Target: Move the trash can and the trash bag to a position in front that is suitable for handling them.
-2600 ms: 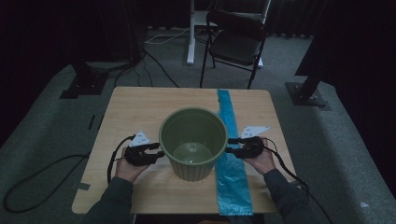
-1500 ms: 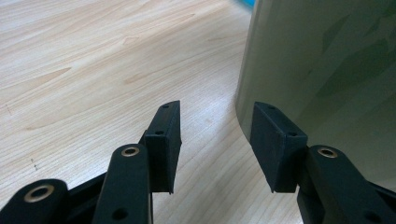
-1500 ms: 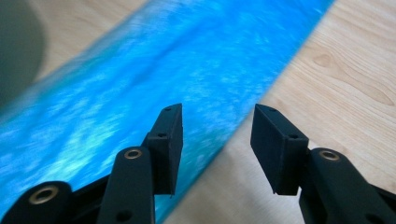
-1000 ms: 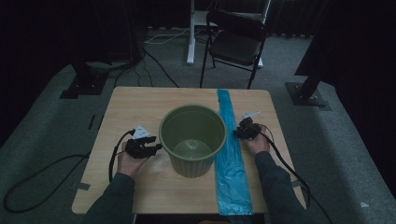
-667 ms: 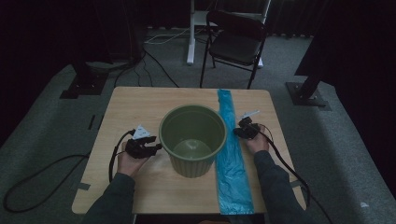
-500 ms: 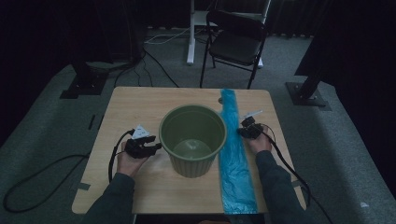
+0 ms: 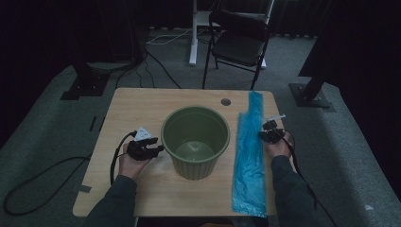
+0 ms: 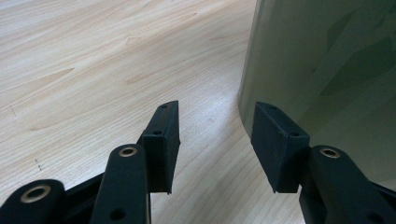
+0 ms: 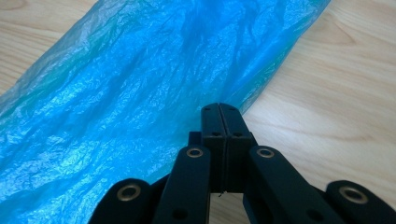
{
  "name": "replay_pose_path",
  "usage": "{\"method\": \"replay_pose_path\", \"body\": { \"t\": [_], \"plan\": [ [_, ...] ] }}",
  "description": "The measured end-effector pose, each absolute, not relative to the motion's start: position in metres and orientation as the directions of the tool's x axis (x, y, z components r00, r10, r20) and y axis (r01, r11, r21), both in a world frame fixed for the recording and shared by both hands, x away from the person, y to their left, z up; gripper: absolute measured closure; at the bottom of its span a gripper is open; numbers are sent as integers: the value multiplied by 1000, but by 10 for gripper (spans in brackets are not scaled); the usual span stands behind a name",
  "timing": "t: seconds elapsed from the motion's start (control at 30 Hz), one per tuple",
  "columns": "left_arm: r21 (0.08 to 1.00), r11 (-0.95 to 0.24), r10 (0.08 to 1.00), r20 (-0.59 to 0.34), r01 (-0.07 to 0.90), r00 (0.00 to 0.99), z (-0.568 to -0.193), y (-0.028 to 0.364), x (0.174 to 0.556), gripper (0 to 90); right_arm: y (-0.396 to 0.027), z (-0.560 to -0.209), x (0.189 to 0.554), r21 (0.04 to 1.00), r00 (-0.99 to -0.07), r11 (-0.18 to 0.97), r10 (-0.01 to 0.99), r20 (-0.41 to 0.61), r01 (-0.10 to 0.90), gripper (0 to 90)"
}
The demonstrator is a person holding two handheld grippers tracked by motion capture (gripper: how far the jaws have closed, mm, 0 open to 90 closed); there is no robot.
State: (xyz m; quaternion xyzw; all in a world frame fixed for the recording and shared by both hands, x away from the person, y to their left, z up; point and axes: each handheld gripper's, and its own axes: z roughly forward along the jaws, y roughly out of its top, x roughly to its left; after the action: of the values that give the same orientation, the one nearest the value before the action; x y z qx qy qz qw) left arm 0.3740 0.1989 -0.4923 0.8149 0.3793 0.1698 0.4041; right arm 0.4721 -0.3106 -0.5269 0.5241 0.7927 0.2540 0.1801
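A green ribbed bucket [image 7: 195, 142] stands upright in the middle of the wooden table [image 7: 137, 109]. My left gripper [image 7: 158, 149] rests on the table at its left, open; in the left gripper view its jaws [image 8: 215, 123] stand apart beside the bucket wall [image 8: 327, 70], the right pad close to it. A long blue plastic bag [image 7: 249, 156] lies flat to the right of the bucket, slanted. My right gripper [image 7: 263, 135] sits at the bag's right edge. Its jaws [image 9: 219, 112] are pressed together on the edge of the blue film [image 9: 116, 84].
A round cable hole [image 7: 225, 101] sits near the table's far edge. Beyond the table stand a black folding chair [image 7: 239, 42] and a white post [image 7: 193, 33]. Cables trail across the grey floor at the left [image 7: 42, 175].
My right hand has slid to the right and the blue bag has gone with it, its far end swinging right so the strip now lies slanted. The left hand and bucket have stayed still.
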Motion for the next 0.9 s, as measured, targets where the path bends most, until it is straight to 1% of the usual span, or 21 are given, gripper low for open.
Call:
{"method": "replay_pose_path", "body": {
  "t": [0.03,0.07,0.1,0.17,0.33,0.43,0.47,0.53,0.57,0.67,0.7,0.77,0.9],
  "plan": [
    [787,-386,755,-30,481,655,-492,199,374,520,-315,-525,470,612,-372,303,928,-16,731,788],
    [787,-386,755,-29,481,655,-492,199,374,520,-315,-525,470,612,-372,303,928,-16,731,788],
    [788,-386,755,-29,480,655,-492,199,374,520,-317,-523,468,625,-379,299,925,-6,721,743],
    [788,-387,755,-27,479,655,-492,200,374,520,-316,-516,462,645,-408,320,913,-14,694,692],
    [790,-386,755,-27,477,655,-492,200,373,519,-308,-501,436,673,-521,390,854,-9,629,605],
    [791,-385,755,-25,475,655,-491,199,373,519,-299,-500,416,676,-580,436,814,-14,595,572],
    [791,-387,754,-24,473,656,-491,199,373,519,-292,-501,403,673,-616,464,787,-16,575,549],
    [791,-386,754,-25,474,656,-492,198,373,518,-290,-502,398,673,-625,469,781,-12,573,543],
    [791,-386,754,-25,474,656,-492,198,373,517,-284,-504,385,669,-649,488,760,-11,560,532],
    [792,-389,753,-21,471,658,-491,198,373,516,-276,-507,373,642,-686,541,727,-33,543,521],
    [792,-389,753,-21,471,658,-491,198,373,516,-276,-507,373,642,-686,541,727,-33,543,521],
    [794,-386,753,-23,470,657,-491,199,373,517,-273,-508,364,621,-710,585,701,-63,523,515],
    [792,-389,752,-22,470,659,-492,198,374,516,-275,-513,350,610,-727,601,684,-58,517,508]
  ]
}}
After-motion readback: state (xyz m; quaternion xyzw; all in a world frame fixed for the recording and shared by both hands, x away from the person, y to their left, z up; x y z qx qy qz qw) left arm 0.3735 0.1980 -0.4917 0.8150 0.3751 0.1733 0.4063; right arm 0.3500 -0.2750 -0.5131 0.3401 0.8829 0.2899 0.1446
